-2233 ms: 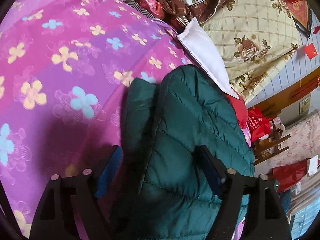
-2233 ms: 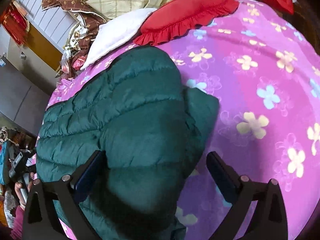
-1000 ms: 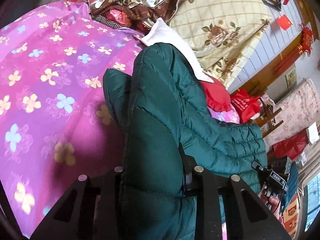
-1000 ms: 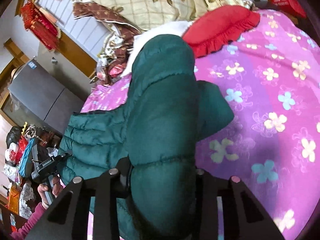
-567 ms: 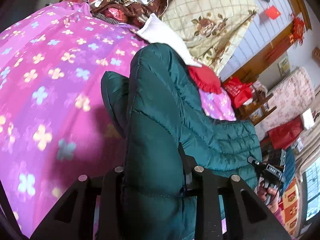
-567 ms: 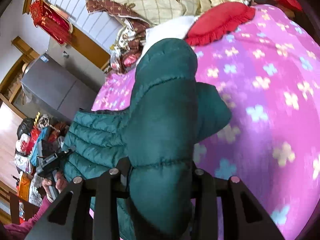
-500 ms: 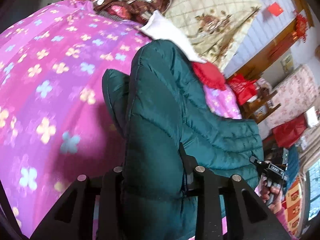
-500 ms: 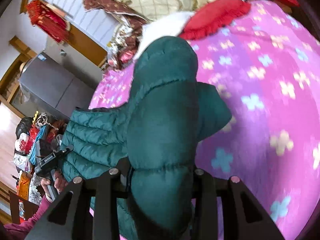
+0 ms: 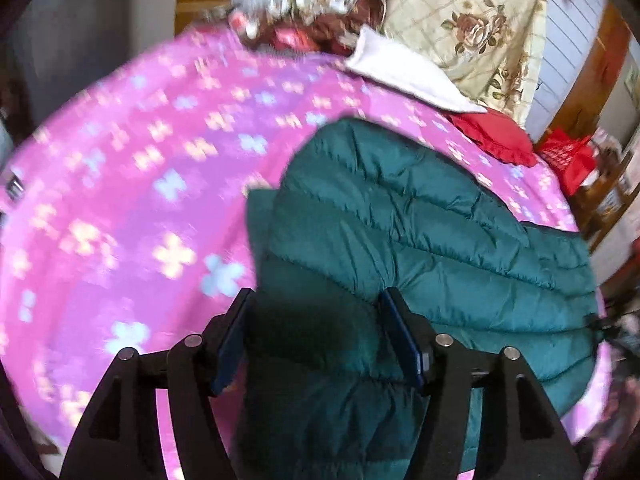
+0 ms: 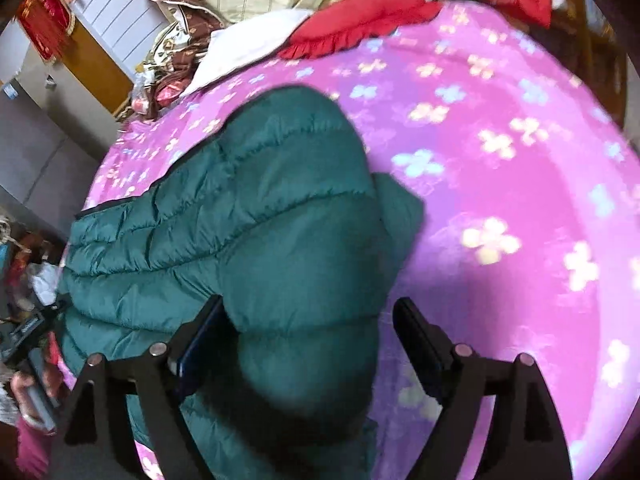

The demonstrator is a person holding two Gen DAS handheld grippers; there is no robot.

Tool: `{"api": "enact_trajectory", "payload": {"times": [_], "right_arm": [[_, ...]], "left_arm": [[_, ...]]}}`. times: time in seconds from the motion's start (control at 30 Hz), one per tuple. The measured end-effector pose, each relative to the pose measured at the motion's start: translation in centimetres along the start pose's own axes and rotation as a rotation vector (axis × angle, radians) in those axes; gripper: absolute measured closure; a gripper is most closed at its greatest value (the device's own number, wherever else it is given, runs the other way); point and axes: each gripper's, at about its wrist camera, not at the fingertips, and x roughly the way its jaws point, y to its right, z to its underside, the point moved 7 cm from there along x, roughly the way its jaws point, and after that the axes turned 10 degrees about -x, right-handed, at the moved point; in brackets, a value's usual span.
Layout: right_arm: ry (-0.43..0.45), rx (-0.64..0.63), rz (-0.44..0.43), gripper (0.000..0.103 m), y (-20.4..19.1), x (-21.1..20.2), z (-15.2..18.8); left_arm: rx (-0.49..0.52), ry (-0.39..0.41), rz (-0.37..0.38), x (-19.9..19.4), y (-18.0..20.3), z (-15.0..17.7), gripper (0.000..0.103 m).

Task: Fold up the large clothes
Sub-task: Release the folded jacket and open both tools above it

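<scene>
A dark green quilted puffer jacket [image 9: 420, 240] lies folded on a pink flowered bedspread [image 9: 140, 200]. It also shows in the right wrist view [image 10: 260, 220]. My left gripper [image 9: 320, 328] is open, its jaws standing wide on either side of the jacket's near fold. My right gripper [image 10: 308, 336] is open too, jaws apart around the other near end of the jacket. Neither gripper pinches the fabric. The near edge of the jacket is hidden below both grippers.
At the head of the bed lie a white pillow [image 9: 400, 68], a red frilled cushion [image 10: 360, 20] and a cream rose quilt [image 9: 472, 20]. A red bag [image 9: 568, 156] stands beside the bed. The other gripper and hand show at the left edge [image 10: 28, 360].
Both grippers were shut on the lifted jacket half a second ago. Now both have opened, and the jacket lies lower on the bedspread. Both views have swung and blurred.
</scene>
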Motion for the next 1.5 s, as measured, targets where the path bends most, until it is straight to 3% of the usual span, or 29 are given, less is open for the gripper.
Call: {"api": "enact_trajectory", "payload": {"times": [0.17, 0.4, 0.67, 0.93, 1.2, 1.5], "right_arm": [[0.076, -0.070, 0.107, 0.016, -0.9, -4.1, -0.1], [0.130, -0.111, 0.045, 0.016, -5.2, -6.9, 0.9], [0.164, -0.154, 0.043, 0.015, -11.3, -6.2, 2.6], [0.175, -0.216, 0.130, 0.011, -15.4, -5.0, 3.4], [0.175, -0.244, 0.185, 0.010, -16.8, -4.6, 3.7], [0.182, -0.212, 0.170, 0.009, -16.7, -4.4, 3.8]], "left_arm": [[0.025, 0.072, -0.011, -3.0, 0.9, 0.0, 0.054], [0.049, 0.123, -0.037, -4.6, 2.5, 1.0, 0.054], [0.064, 0.123, -0.048, -4.6, 4.7, 3.0, 0.054], [0.110, 0.133, -0.062, -4.4, 7.0, 4.6, 0.054], [0.127, 0.130, -0.064, -3.8, 8.2, 5.7, 0.054], [0.119, 0.138, -0.085, -3.6, 7.9, 6.0, 0.054]]}}
